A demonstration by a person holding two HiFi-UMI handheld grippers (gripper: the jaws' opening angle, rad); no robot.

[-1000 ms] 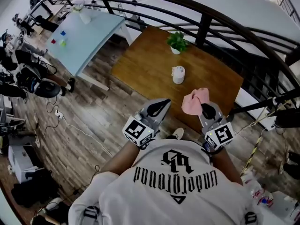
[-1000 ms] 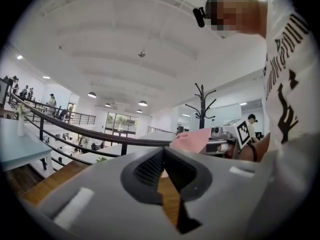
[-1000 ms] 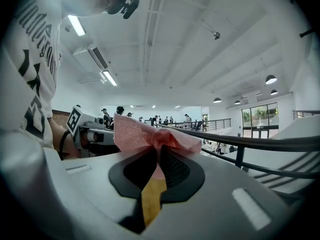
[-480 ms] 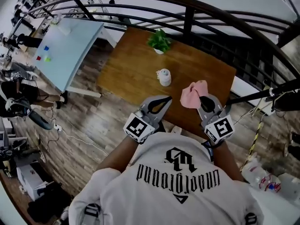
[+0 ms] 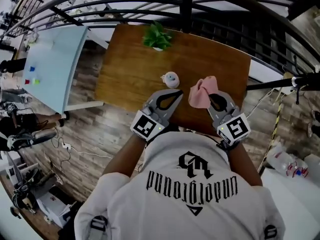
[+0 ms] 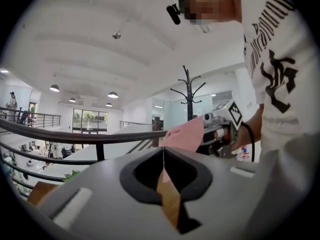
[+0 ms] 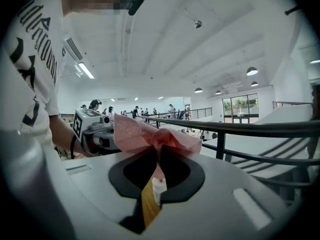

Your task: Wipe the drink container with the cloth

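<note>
drink container [image 5: 170, 79] on table [image 5: 125, 69], just ahead of left gripper [image 5: 179, 94], jaws clenched empty; right gripper [image 5: 212, 97] pinches pink cloth [image 5: 202, 91].

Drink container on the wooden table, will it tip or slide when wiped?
Probably light: the drink container is small and stands upright alone on the smooth table, so a sideways push may slide or tip it. Its rounded body could roll if toppled.

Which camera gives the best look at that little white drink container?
The head view: the drink container stands whole on the wooden table. The right gripper view shows only a sliver; the left gripper view none.
</note>
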